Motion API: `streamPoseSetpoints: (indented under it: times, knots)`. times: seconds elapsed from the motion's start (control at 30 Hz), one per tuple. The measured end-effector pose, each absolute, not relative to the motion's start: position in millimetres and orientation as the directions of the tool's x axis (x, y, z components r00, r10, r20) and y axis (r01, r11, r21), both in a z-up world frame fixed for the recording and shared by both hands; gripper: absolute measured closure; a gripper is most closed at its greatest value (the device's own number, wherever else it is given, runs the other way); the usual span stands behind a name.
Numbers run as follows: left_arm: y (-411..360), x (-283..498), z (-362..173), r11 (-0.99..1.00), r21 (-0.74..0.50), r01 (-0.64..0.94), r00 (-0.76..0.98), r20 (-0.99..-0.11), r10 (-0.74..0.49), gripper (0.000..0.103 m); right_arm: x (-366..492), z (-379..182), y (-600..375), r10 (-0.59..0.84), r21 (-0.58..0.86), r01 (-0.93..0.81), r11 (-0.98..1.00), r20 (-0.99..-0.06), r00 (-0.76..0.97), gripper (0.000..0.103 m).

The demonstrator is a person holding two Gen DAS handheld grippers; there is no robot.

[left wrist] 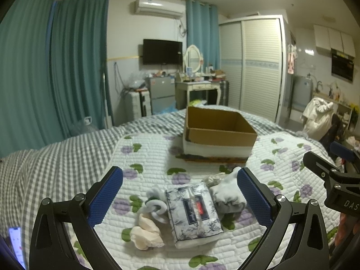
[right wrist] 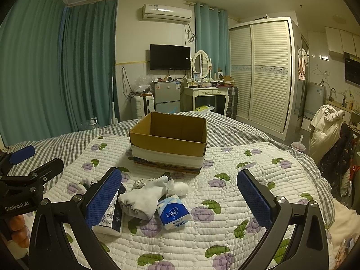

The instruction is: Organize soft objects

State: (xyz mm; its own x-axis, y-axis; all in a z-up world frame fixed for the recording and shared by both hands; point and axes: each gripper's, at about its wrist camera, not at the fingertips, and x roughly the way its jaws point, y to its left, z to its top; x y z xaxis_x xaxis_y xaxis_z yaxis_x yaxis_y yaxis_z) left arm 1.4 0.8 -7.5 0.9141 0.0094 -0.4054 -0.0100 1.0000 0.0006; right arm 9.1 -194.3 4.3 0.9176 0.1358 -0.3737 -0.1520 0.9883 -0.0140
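Observation:
An open, empty cardboard box [left wrist: 219, 132] [right wrist: 168, 142] stands on the floral quilt. In front of it lies a pile of soft things. A floral tissue pack [left wrist: 193, 213] [right wrist: 113, 219] lies between peach socks [left wrist: 146, 234], a grey-white sock roll [left wrist: 155, 204] and a light grey cloth [left wrist: 227, 196]. My left gripper [left wrist: 180, 199] is open and empty, hovering over the tissue pack. The right wrist view shows a white sock bundle [right wrist: 144, 199] and a small blue Vinda tissue pack [right wrist: 173, 213]. My right gripper [right wrist: 180, 200] is open and empty above them.
The floral quilt [right wrist: 225, 202] covers a grey checked bedsheet [left wrist: 56, 164]. A phone [left wrist: 16, 247] lies at the left edge. Beyond the bed are a wardrobe [right wrist: 261, 72], dressing table [right wrist: 207, 92], small fridge [right wrist: 167, 96] and teal curtains [left wrist: 45, 67].

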Motion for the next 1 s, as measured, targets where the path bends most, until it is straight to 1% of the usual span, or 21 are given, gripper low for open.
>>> streamPoseSetpoints:
  times: [0.77, 1.0]
  knots:
    - [0, 1, -8, 1.000, -0.003, -0.010, 0.913, -0.408, 0.007, 0.000, 10, 4, -194, 0.136, -0.014, -0.152, 0.988, -0.374, 0.917, 0.000]
    - [-4, -4, 3, 1.000, -0.007, 0.005, 0.922, -0.386, -0.008, 0.000, 8, 7, -193, 0.142, -0.016, -0.159, 0.987, -0.366, 0.920, 0.000]
